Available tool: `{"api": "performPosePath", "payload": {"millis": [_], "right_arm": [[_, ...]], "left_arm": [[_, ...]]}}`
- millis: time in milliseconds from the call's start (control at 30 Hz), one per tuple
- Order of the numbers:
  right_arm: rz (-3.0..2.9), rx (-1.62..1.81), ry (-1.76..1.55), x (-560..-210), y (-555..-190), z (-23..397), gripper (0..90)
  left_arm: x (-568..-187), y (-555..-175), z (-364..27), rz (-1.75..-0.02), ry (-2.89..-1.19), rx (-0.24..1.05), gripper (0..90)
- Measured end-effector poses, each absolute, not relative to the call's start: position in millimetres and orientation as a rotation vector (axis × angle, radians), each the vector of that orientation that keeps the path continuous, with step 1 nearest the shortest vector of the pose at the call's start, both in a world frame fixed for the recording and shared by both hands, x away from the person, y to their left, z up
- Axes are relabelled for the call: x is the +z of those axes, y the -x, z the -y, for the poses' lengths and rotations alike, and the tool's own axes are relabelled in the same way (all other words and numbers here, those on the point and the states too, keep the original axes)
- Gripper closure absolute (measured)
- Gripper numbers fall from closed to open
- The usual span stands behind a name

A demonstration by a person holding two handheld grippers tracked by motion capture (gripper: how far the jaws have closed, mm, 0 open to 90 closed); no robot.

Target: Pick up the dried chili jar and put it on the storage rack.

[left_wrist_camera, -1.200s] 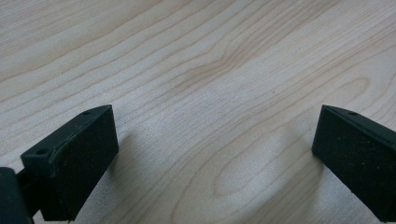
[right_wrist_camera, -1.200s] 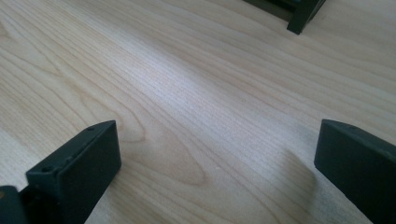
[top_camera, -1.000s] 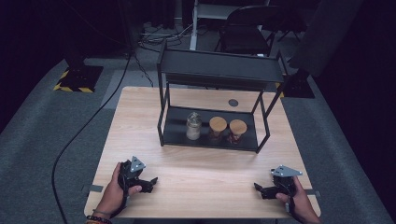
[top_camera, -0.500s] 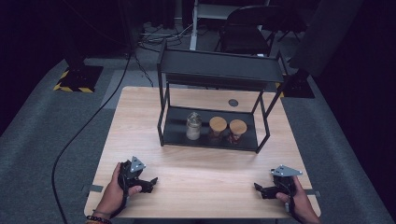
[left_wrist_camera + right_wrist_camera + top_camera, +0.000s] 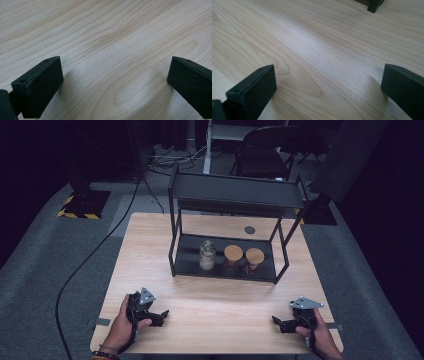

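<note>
A black two-tier metal rack [image 5: 235, 195] stands at the back middle of the wooden table [image 5: 215, 305]. Its lower shelf holds a clear glass jar [image 5: 207, 255] at the left and two cork-lidded jars [image 5: 233, 257] [image 5: 254, 259] to its right. My left gripper [image 5: 161, 315] rests on the table near the front left, held by a hand, its jaws wide open over bare wood [image 5: 112, 50]. My right gripper [image 5: 278, 323] rests near the front right, also open, over bare wood [image 5: 324, 57]. A rack foot [image 5: 375, 5] shows at the top of the right gripper view.
A small dark round disc [image 5: 249, 230] is set into the table behind the rack. Beyond the table are a folding chair [image 5: 265, 155], floor cables [image 5: 85, 265] and a yellow-black striped base [image 5: 80, 202]. Bare wood stretches between the grippers and the rack.
</note>
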State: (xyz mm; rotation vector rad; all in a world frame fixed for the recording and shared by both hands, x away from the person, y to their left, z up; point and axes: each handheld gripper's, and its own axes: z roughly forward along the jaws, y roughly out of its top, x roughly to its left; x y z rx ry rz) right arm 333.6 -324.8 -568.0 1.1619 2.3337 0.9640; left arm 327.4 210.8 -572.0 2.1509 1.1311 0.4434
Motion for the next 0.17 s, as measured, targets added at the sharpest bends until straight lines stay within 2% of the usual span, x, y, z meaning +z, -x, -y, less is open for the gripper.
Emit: {"api": "performPosePath", "payload": {"millis": [167], "right_arm": [[-2.334, 0.964, -1.162, -568.0, -333.7, 324.9, 0.0]], "left_arm": [[-572.0, -327.7, -210.8, -1.129, -2.152, 0.442, 0.0]]}}
